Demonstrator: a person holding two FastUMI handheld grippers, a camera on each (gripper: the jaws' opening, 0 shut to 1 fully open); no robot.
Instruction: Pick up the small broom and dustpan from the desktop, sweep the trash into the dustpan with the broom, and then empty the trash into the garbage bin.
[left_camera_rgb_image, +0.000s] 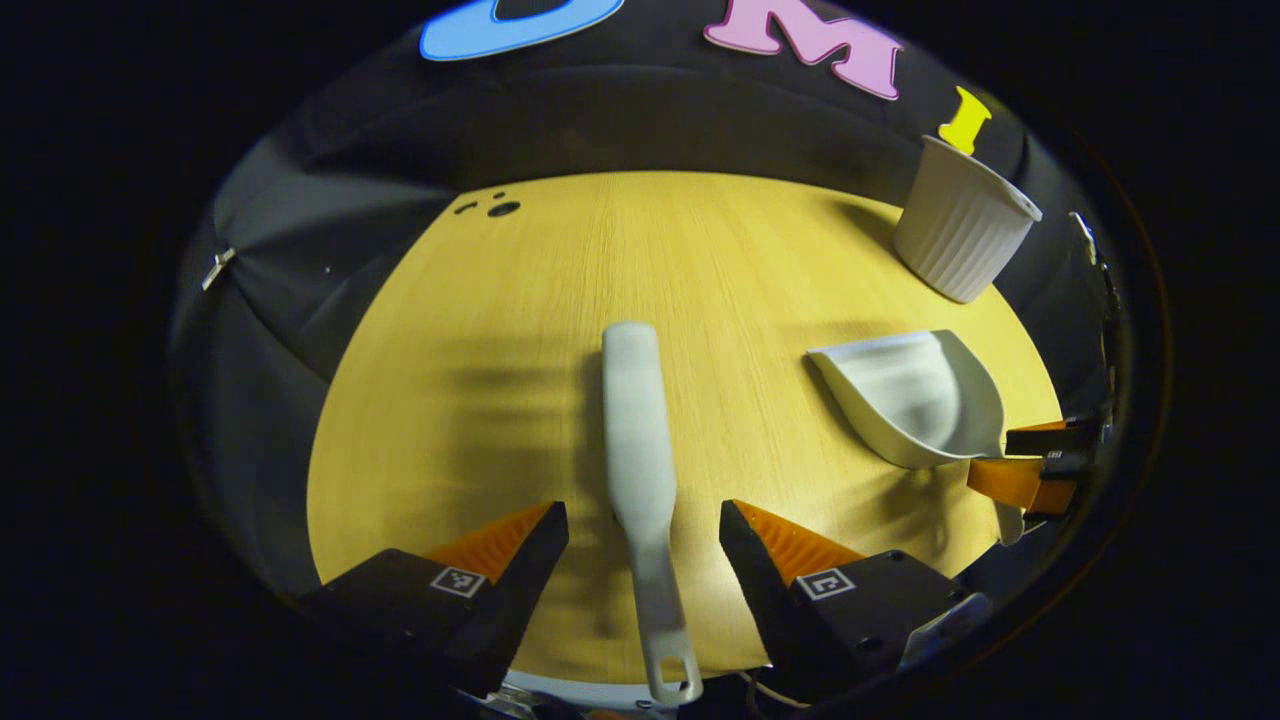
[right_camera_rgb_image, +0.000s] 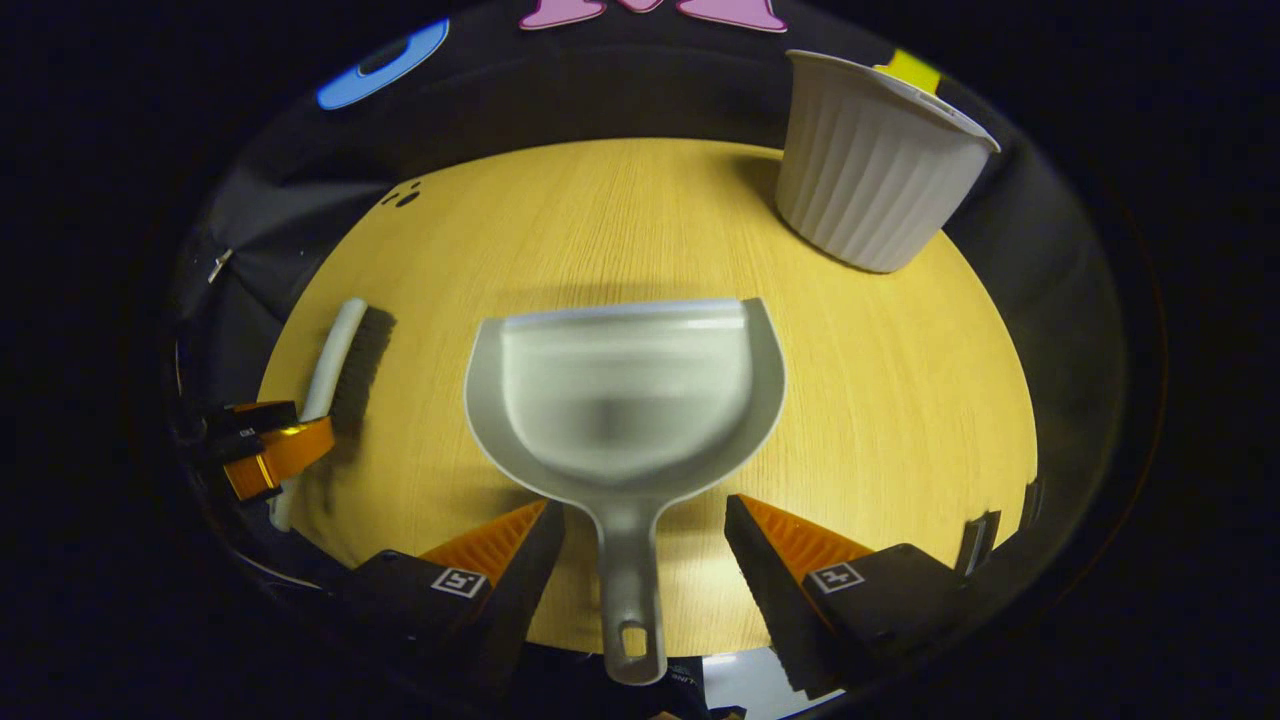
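With fingers spread wide, each claw (left_camera_rgb_image: 644, 520) (right_camera_rgb_image: 645, 515) straddles broom (left_camera_rgb_image: 636, 440) or dustpan (right_camera_rgb_image: 625, 395) untouched.

So on the desk: one small white plastic broom (left_camera_rgb_image: 637, 440), one pale grey plastic dustpan (right_camera_rgb_image: 625, 390), one white ribbed bin (right_camera_rgb_image: 872, 160).

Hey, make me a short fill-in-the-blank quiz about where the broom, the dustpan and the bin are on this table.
1. The handle of the broom lies between the open fingers of the ____ hand-held gripper.
2. The right hand-held gripper straddles the handle of the ____.
3. The ribbed white bin stands ____ on the table.

Missing words: left; dustpan; upright
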